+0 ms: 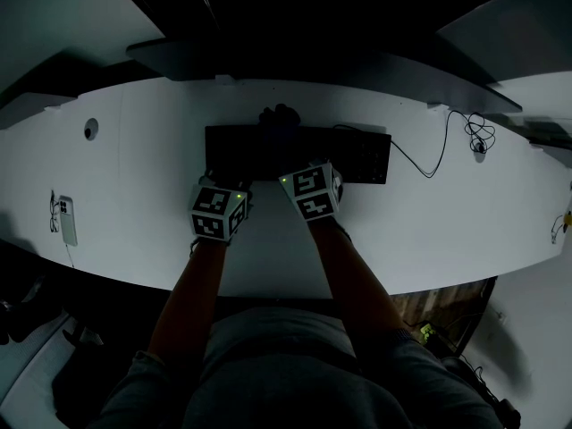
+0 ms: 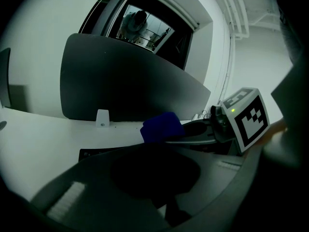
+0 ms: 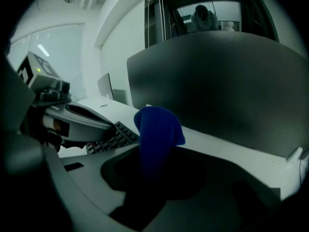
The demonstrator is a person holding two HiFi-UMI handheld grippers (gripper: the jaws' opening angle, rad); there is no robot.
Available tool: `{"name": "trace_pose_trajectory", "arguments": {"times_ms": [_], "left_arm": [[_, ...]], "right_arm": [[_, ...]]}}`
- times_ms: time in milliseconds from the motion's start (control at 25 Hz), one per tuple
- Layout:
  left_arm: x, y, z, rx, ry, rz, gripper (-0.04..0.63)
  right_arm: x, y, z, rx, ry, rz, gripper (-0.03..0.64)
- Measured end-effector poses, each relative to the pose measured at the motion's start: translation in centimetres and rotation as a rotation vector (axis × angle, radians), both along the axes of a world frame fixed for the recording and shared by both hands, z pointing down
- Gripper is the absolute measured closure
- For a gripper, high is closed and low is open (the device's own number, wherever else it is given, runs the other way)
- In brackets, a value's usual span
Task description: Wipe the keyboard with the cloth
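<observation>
The black keyboard (image 1: 357, 155) lies on the white desk (image 1: 134, 177), and its keys also show in the right gripper view (image 3: 113, 138). My right gripper (image 1: 288, 141) reaches over the keyboard's middle, shut on a blue cloth (image 3: 155, 129) that stands up from between its jaws. The left gripper view catches that cloth (image 2: 161, 127) at the tip of the right gripper (image 2: 193, 132). My left gripper (image 1: 225, 170) hovers over the keyboard's left end, close beside the right one. Its jaws are lost in darkness.
A dark monitor (image 3: 217, 81) stands just behind the keyboard. A phone (image 1: 68, 220) lies at the desk's left end. A thin cable (image 1: 438, 150) runs from the keyboard to the right. The room is dim.
</observation>
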State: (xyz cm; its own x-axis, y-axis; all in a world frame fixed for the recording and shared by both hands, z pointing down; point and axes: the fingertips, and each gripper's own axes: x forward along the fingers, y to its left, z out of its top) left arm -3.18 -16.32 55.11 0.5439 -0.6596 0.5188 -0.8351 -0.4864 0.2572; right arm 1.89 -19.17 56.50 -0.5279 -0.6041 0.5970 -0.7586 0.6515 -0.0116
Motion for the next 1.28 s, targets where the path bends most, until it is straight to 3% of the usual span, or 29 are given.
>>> {"name": "trace_pose_trajectory", "arguments": {"times_ms": [1280], "left_arm": [[5.4,-0.3,-0.1,0.002,-0.011,0.05,0.588]], "right_arm": [[6.0,-0.2,0.0,0.009,0.012,0.043,0.48]]}}
